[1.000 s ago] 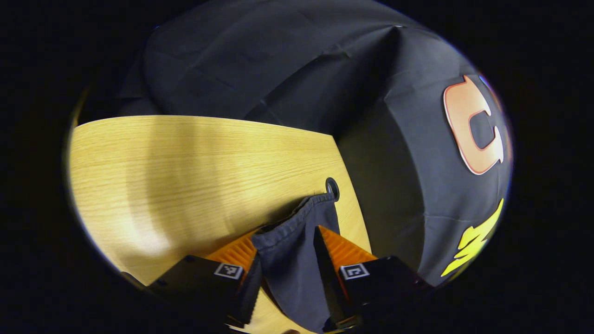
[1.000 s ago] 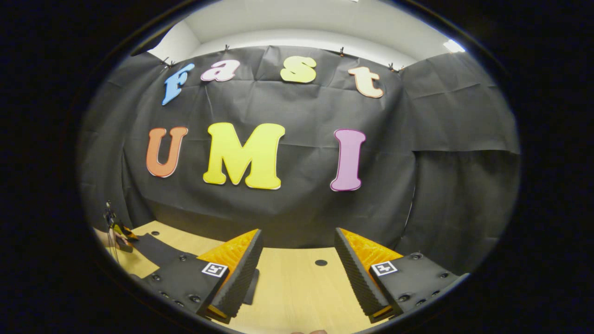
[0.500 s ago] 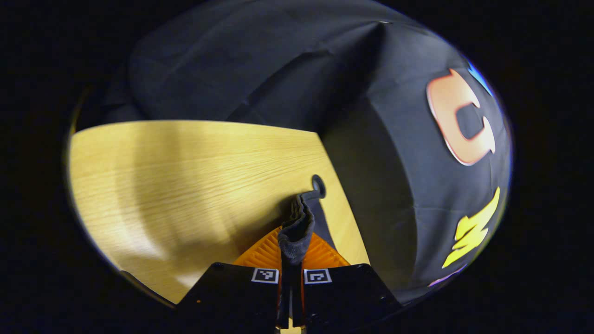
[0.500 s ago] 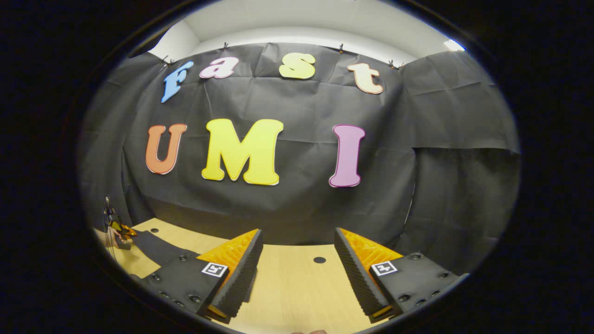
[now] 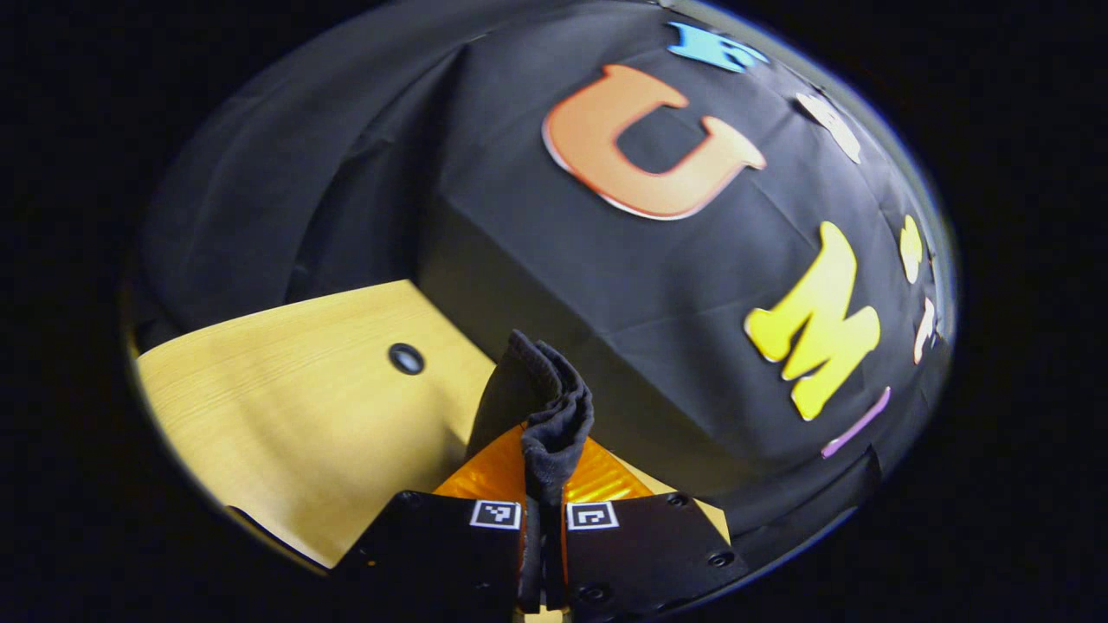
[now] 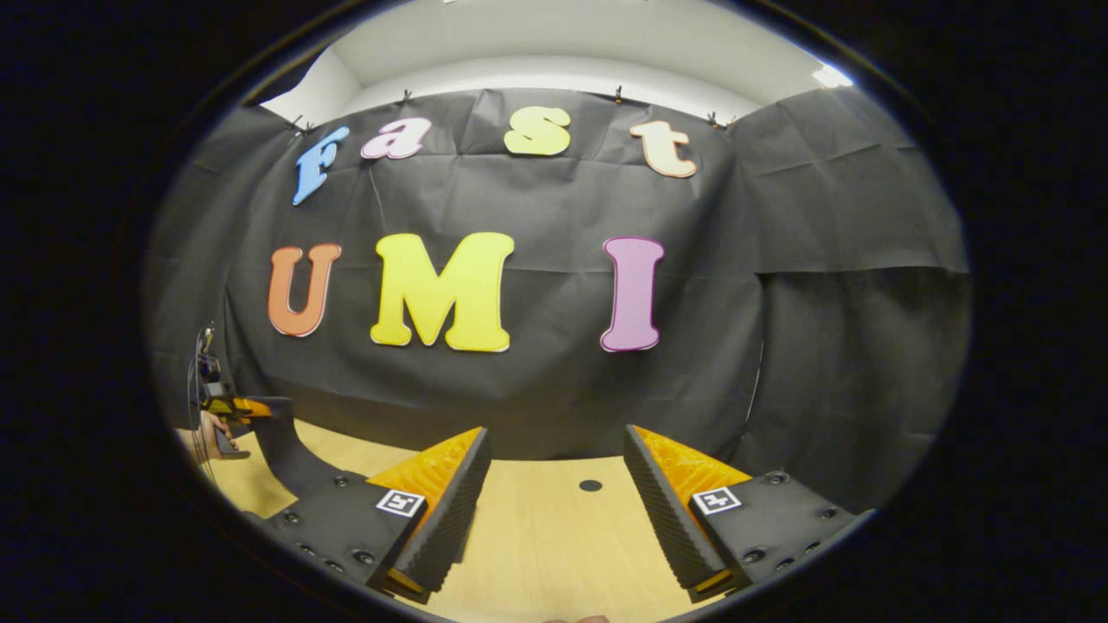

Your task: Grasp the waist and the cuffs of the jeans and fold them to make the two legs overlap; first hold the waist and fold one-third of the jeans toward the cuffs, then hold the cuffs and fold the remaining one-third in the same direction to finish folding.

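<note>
In the left gripper view, the left gripper [image 5: 543, 472] has its jaws pressed together on a bunched hem of the dark jeans [image 5: 547, 405], held up above the wooden surface [image 5: 286, 407], to the right of a round hole [image 5: 406, 358] in it. In the right gripper view, the right gripper [image 6: 554, 489] hovers with its jaws spread wide and nothing between them, while the jeans hang at far left of that gripper, beside a hand [image 6: 208, 428].
</note>
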A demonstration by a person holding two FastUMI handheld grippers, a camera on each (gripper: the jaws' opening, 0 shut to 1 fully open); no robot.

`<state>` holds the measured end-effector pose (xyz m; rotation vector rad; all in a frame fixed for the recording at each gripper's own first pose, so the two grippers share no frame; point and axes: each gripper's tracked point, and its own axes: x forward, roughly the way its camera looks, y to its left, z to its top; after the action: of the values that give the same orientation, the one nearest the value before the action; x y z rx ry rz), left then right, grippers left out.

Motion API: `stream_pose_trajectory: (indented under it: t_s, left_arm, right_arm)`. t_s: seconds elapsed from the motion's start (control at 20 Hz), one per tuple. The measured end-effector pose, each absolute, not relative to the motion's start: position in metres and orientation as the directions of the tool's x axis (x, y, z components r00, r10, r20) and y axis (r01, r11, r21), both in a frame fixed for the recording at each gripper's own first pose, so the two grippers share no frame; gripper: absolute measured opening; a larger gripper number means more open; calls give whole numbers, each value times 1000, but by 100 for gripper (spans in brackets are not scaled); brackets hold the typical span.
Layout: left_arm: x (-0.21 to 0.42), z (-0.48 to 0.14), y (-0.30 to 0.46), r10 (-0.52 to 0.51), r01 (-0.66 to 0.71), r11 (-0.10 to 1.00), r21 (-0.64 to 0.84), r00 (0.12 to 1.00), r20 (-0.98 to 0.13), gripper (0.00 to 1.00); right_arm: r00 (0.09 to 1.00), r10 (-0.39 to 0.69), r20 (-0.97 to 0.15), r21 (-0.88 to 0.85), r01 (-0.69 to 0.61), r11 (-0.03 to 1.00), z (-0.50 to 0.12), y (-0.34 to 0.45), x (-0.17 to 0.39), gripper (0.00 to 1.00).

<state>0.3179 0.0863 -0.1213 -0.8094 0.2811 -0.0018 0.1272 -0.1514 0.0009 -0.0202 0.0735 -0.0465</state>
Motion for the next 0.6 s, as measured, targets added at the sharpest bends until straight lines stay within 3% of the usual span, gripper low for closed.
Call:
stream_pose_trajectory:
  t_s: [0.2,0.3,0.6]
  left_arm:
    - [309,-74,21,-172,-7,706,-708,968,-181,6]
    - [304,-60,-19,-208,39,711,-702,966,-157,6]
    - [281,-67,-155,-345,160,748,-645,923,-171,6]
  right_arm:
    - [995,-71,-69,9,72,997,0,-173,117,96]
    - [994,-86,-69,21,88,996,-2,-187,114,92]
    - [988,-140,-64,32,142,989,-7,-229,98,92]
